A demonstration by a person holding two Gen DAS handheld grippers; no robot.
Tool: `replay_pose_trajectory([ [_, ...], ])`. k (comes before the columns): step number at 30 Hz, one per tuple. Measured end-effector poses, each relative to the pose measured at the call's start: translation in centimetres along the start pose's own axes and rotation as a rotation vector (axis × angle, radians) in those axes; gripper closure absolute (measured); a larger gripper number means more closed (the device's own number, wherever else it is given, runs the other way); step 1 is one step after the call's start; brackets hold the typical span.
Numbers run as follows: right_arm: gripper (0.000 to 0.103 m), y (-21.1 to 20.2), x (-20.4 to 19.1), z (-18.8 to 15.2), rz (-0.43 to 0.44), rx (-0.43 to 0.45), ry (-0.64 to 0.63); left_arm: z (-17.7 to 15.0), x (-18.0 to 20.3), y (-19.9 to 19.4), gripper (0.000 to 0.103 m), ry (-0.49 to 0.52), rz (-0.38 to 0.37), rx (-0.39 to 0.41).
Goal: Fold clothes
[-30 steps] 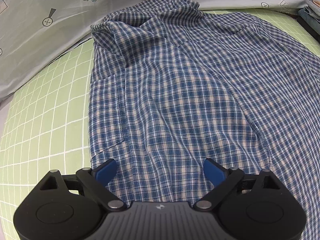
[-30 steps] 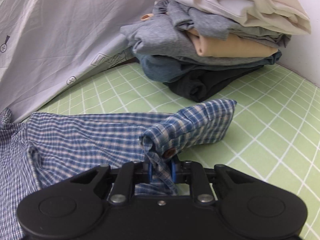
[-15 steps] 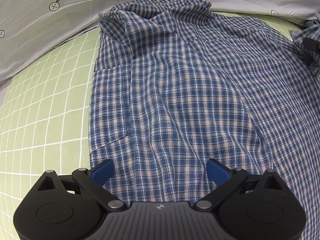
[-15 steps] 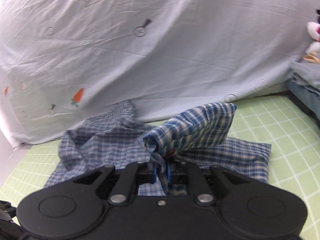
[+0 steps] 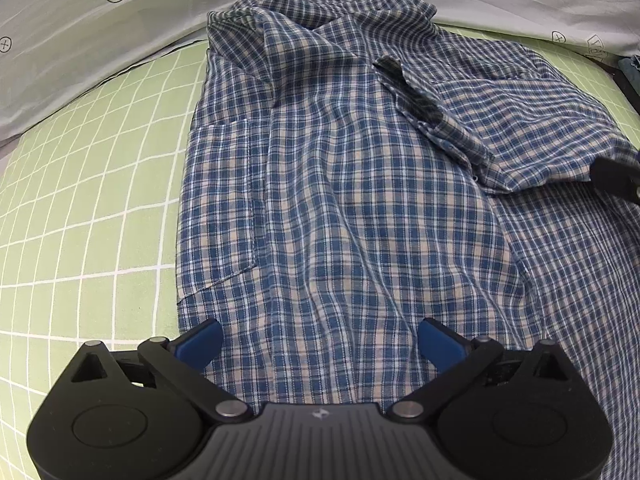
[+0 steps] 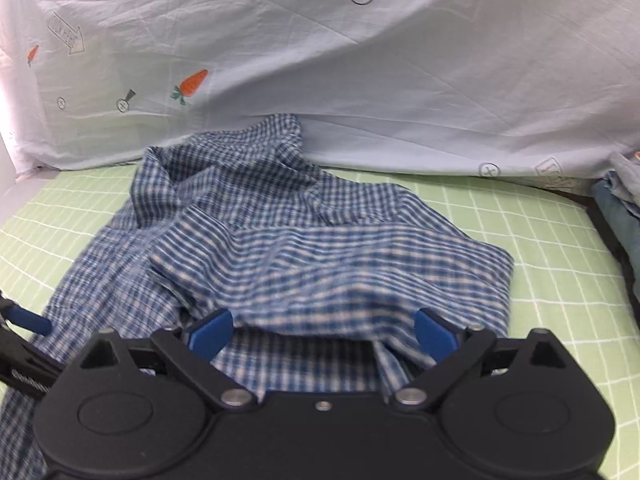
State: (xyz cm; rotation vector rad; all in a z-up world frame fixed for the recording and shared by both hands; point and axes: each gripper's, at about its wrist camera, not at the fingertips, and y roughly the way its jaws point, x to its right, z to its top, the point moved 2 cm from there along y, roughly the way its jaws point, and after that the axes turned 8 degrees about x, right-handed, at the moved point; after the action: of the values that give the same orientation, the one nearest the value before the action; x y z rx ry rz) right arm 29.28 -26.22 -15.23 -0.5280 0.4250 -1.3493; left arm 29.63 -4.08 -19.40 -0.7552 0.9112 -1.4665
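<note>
A blue-and-white checked shirt (image 5: 340, 208) lies spread on a green mattress cover (image 5: 88, 208) printed with a white grid, its collar (image 5: 256, 20) toward the far edge where the cover meets a pale sheet (image 5: 120, 8). That sheet rises like a wall along the far edge and carries small printed carrots, crossed circles and arrows, seen best from the right wrist view (image 6: 360, 72). The shirt's chest pocket (image 5: 222, 200) sits near the garment's left border, close to the bare green cover. One sleeve (image 5: 520, 128) is folded across the shirt's body, its cuff end lying as a loose flap over the front panel; from the right wrist view the same folded sleeve (image 6: 340, 264) forms a raised layer just ahead of the tool, though that picture is slightly blurred.

The left gripper (image 5: 320, 340) sits low over the shirt's hem with its blue fingers (image 5: 198, 342) spread wide apart, nothing between them. The right gripper (image 6: 324, 330) also has its blue fingers (image 6: 434, 334) spread wide, the folded sleeve lying just ahead of and between them without being pinched. A black edge of the right tool shows at the right border of the left wrist view (image 5: 616, 178), and the left tool's blue tip appears at the left border of the right wrist view (image 6: 28, 320).

At the right edge of the mattress, a stack of folded clothes (image 6: 620, 216) in grey-blue and dark tones is partly visible.
</note>
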Motion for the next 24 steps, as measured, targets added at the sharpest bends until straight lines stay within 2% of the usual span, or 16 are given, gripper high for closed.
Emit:
replay_pose_trajectory([
  [7,0.003,-2.0,3.3,-5.6,-0.206,-0.127,0.089,0.1,0.1,-1.1,0.004,-0.013,-0.007,0.010],
  [10,0.003,-2.9,4.0,-6.9,-0.272,-0.133,0.131,0.6,0.3,-2.4,0.012,-0.025,-0.039,0.050],
  [13,0.001,-3.1,4.3,-7.9,-0.323,-0.144,0.144,1.5,0.7,-3.6,0.028,-0.031,-0.087,0.102],
  [18,0.000,-2.8,4.5,-8.1,-0.301,-0.131,0.188,4.1,2.1,-3.9,0.054,-0.017,-0.185,0.172],
  [20,0.000,-2.7,4.6,-8.2,-0.293,-0.126,0.205,5.3,2.8,-3.6,0.055,-0.007,-0.222,0.192],
  [24,0.000,-2.5,4.7,-8.3,-0.276,-0.116,0.236,7.3,3.7,-2.4,0.054,-0.003,-0.228,0.218],
])
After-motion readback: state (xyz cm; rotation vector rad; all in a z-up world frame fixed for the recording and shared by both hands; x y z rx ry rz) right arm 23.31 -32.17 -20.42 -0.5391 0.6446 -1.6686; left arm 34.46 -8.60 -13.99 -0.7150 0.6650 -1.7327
